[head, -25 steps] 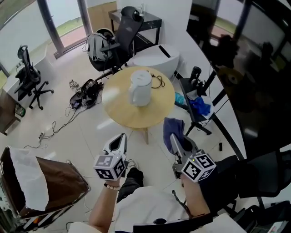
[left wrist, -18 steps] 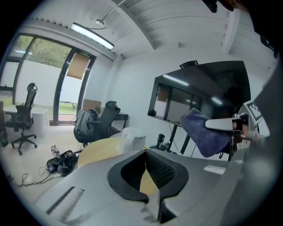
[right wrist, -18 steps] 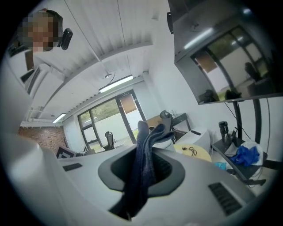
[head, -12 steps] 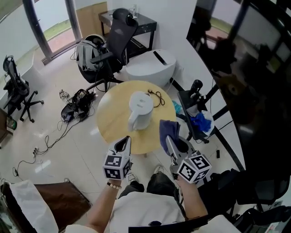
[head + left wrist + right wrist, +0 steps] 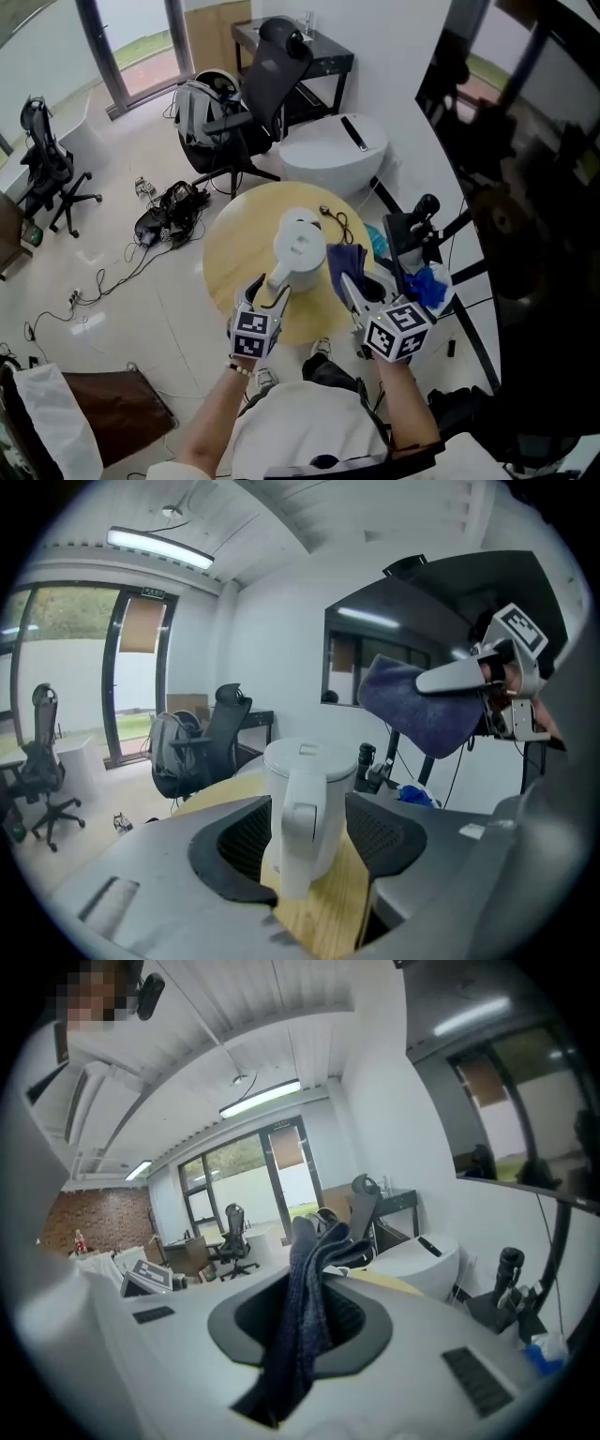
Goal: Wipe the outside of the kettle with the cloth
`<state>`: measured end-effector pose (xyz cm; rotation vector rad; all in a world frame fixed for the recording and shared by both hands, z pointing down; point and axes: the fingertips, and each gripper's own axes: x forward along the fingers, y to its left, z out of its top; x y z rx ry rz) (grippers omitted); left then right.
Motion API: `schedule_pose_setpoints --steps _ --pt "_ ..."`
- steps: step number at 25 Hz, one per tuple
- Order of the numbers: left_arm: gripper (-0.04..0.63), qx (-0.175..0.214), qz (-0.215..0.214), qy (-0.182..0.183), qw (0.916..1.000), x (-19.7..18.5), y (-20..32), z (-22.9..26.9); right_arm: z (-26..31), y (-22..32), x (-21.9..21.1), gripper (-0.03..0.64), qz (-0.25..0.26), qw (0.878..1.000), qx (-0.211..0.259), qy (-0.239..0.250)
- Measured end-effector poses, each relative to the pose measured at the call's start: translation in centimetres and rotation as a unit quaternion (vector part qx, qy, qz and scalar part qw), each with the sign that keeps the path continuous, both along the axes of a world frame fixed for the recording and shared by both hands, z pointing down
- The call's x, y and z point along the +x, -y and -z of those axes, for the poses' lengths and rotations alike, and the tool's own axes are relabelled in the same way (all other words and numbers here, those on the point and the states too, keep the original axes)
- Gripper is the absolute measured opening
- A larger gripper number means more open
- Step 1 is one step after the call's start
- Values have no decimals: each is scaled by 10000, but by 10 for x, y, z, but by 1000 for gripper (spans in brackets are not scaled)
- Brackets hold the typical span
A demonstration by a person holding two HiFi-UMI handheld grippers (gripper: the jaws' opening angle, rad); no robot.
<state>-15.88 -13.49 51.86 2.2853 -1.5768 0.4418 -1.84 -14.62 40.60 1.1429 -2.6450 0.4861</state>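
1. While the person is standing over the round wooden table [image 5: 225, 272], the white kettle [image 5: 300, 246] is sitting upright on it, near the middle of the head view and toward the table's right side.
2. The left gripper [image 5: 266, 292] is pointing at the kettle from the lower left. Its jaws have just been opening and are now standing apart. The kettle's handle [image 5: 302, 827] is lying between them, but the pads are not pressing on it, and a small gap is showing on each side.
3. The right gripper [image 5: 350, 284] is clamping the dark blue cloth [image 5: 344, 262] between its closed jaws. The cloth is sticking up in folds just to the right of the kettle.
4. I am judging the kettle to be stiff, smooth plastic, so it may be slipping or turning on the table when it is rubbed. I cannot tell whether water is inside, so its weight is staying uncertain. The handle is looking like the safest place to hold it.
5. The cloth is looking soft and limp. I am thinking its free part must be pressed flat on the kettle wall, not only brushed over it.
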Motion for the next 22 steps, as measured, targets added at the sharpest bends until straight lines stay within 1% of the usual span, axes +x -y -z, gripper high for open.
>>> schedule_pose_setpoints --steps 2,4,7,9,13,16,19,22 --pt "255 -99 30 40 9999 0 9 -8 -4 18 -7 66 161 9995 34 -286" --pt "250 -135 41 28 9999 0 15 -12 -8 38 -15 66 296 9970 151 -693" --pt "186 -89 -25 75 9999 4 16 -14 -24 66 -26 66 542 9888 217 -1372" --pt "176 -7 -113 214 9997 8 16 -13 -39 79 -34 66 753 9804 185 -1810" --pt "170 11 -262 342 9991 16 16 -13 -70 101 -46 66 1168 9563 73 -2680" --pt "169 -1 -362 361 9987 17 15 -13 -82 112 -63 66 1410 9434 -25 -3000" --pt "169 -30 -404 351 9986 18 15 -12 -83 116 -91 66 1717 9334 11 -3150" --pt "169 -42 -399 348 9986 20 15 -12 -86 106 -120 66 2142 9215 83 -3238"
